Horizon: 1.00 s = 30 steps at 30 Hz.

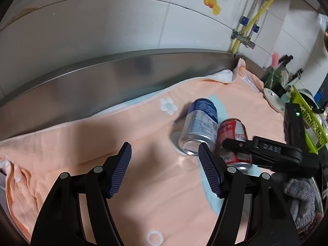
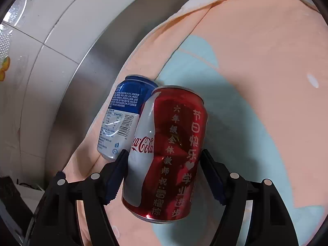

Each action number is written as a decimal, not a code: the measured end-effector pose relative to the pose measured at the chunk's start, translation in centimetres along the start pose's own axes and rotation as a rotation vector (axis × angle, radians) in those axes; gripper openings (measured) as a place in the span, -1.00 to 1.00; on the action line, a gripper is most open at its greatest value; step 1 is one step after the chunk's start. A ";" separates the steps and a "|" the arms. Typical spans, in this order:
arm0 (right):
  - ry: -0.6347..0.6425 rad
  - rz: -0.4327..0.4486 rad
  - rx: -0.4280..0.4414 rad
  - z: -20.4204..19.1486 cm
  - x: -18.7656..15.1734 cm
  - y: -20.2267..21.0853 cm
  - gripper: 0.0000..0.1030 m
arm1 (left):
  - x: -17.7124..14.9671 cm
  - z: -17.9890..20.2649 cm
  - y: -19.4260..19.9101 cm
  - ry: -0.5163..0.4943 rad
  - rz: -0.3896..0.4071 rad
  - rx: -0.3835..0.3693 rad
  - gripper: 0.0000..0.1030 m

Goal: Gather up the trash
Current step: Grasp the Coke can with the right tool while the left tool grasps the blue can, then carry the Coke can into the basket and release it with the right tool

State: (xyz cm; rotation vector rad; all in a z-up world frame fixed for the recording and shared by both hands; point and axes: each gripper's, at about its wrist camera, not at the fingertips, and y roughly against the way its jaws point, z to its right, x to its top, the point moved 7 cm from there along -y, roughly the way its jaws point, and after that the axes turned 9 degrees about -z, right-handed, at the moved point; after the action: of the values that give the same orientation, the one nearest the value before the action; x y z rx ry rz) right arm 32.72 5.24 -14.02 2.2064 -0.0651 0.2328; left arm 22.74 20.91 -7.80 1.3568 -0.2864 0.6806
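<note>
Two dented drink cans lie side by side on a peach towel (image 1: 92,135). The blue and silver can (image 1: 199,123) (image 2: 123,112) is on the left, the red cola can (image 1: 233,131) (image 2: 170,153) on the right, and they touch. My right gripper (image 2: 164,151) straddles the red can's lower half. Its left pad sits at the can's side and the right pad (image 2: 213,176) is a sliver away, so it is open. One of its fingers (image 1: 242,144) crosses the red can in the left wrist view. My left gripper (image 1: 164,145) is open and empty just in front of the blue can.
A steel upstand (image 1: 123,78) and a tiled wall run behind the towel. At the right stand a white plate (image 1: 273,99), a green basket (image 1: 307,119) with dishes and a grey knitted cloth (image 1: 301,194). A yellow hose (image 1: 256,14) runs up the wall.
</note>
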 end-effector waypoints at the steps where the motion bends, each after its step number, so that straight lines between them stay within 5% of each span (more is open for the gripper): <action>1: 0.002 0.000 0.001 0.3 -0.2 0.5 0.33 | 0.2 0.3 -0.3 -0.006 -0.004 -0.003 0.33; 20: 0.015 0.086 0.061 6.4 -4.9 11.6 0.33 | 2.6 7.9 -7.6 -0.318 -0.108 0.114 0.58; 30: -0.019 0.140 0.042 9.5 -7.6 15.0 0.33 | 3.2 8.2 -10.6 -0.344 -0.158 0.161 0.58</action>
State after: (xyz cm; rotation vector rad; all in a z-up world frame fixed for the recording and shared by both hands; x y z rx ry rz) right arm 24.71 -11.60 -9.24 2.2484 -0.2272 0.2931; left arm 33.17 13.28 -12.70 1.6332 -0.4001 0.3411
